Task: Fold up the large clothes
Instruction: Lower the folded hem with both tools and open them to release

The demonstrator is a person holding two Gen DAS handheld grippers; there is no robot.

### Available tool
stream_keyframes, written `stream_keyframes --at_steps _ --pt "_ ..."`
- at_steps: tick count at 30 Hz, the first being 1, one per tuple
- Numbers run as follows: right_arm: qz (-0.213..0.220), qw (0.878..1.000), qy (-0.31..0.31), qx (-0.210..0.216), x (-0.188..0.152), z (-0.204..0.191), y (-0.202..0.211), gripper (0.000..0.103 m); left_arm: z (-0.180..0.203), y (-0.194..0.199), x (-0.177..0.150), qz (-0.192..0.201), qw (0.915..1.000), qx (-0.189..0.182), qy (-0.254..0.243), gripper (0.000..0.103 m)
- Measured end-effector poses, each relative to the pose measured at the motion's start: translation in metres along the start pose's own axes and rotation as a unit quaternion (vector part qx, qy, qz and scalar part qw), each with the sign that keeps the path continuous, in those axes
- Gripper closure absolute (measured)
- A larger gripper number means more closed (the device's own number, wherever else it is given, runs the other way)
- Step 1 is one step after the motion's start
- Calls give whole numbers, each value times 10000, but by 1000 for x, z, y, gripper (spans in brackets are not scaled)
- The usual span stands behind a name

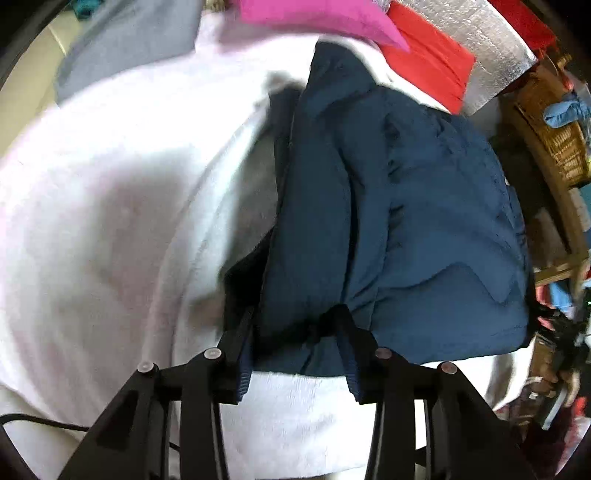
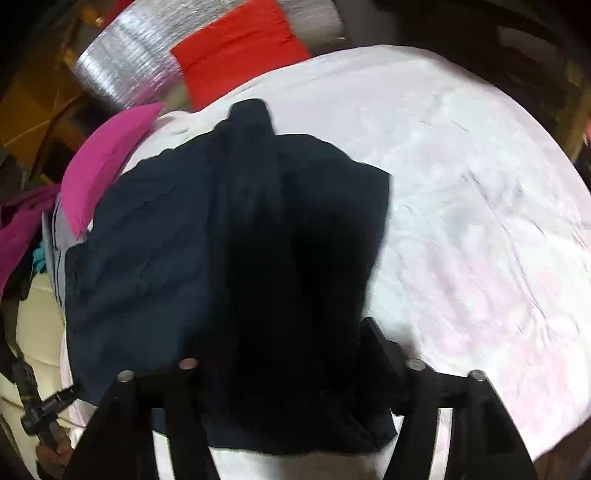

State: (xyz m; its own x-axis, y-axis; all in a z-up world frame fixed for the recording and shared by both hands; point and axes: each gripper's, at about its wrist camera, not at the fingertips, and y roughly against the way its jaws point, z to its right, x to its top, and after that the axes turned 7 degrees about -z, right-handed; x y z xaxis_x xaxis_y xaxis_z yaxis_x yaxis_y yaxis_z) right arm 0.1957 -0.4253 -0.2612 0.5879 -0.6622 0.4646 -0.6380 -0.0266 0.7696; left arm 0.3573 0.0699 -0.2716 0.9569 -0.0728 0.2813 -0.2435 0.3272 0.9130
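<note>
A dark blue garment (image 1: pixel 399 206) lies bunched in long folds on a white-pink fleece blanket (image 1: pixel 110 206). My left gripper (image 1: pixel 295 321) stands at its near edge with the jaws apart; blue cloth lies between the fingers and is not pinched. In the right wrist view the same garment (image 2: pixel 229 251) looks almost black and drapes over my right gripper (image 2: pixel 280 362), hiding the left finger; the right finger (image 2: pixel 380 343) shows beside the cloth. The blanket (image 2: pixel 461 221) spreads to the right.
A pink cloth (image 1: pixel 314 18), a red cloth (image 1: pixel 428 62) and a silver foil sheet (image 1: pixel 491 44) lie beyond the blanket. A grey cloth (image 1: pixel 122 40) lies at the far left. A wicker basket (image 1: pixel 554 136) stands at the right.
</note>
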Motion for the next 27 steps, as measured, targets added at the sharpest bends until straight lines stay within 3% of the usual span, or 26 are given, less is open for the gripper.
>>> stream_keyframes --at_steps 2,3,5,7,10,12,14,16,18,21,24,25,27 --pt "301 9995 -38 -75 -9 1 33 35 20 25 -8 394 9986 299 -178 45" --pt "576 9978 95 -305 -15 -4 52 34 28 39 -11 667 9966 396 -273 38" --pt "1169 9901 484 -613 -18 -23 79 34 48 60 -16 1182 9894 659 -529 34" --pt "1471 9836 916 -506 -20 -46 93 35 64 69 -16 1489 9815 993 -681 33" --pt "1180 9817 1416 -481 -14 -84 72 69 76 74 -18 1725 9747 1224 -726 33" --pt "745 9850 1467 -511 -11 -91 38 70 78 75 -27 1819 9718 1319 -717 33" --pt "230 9875 1240 -946 8 -85 -17 71 77 80 -35 1913 9681 1466 -692 33" --pt "219 9885 1172 -928 12 -78 -40 70 70 82 -42 1987 9660 1511 -671 33" --pt "200 9884 1131 -991 11 -82 -31 69 68 92 -49 2134 9620 1565 -665 33" --pt "163 9903 1114 -818 6 -82 -3 59 71 107 -55 2345 9555 1664 -653 32" --pt "574 9882 1214 -738 -14 -82 48 51 78 130 -70 2592 9488 1673 -670 29" --pt "663 9874 1244 -714 -17 -87 62 43 80 134 -73 2644 9472 1683 -682 27" --pt "1279 9806 1308 -701 -38 -89 103 37 89 152 -87 2848 9402 1724 -721 24"
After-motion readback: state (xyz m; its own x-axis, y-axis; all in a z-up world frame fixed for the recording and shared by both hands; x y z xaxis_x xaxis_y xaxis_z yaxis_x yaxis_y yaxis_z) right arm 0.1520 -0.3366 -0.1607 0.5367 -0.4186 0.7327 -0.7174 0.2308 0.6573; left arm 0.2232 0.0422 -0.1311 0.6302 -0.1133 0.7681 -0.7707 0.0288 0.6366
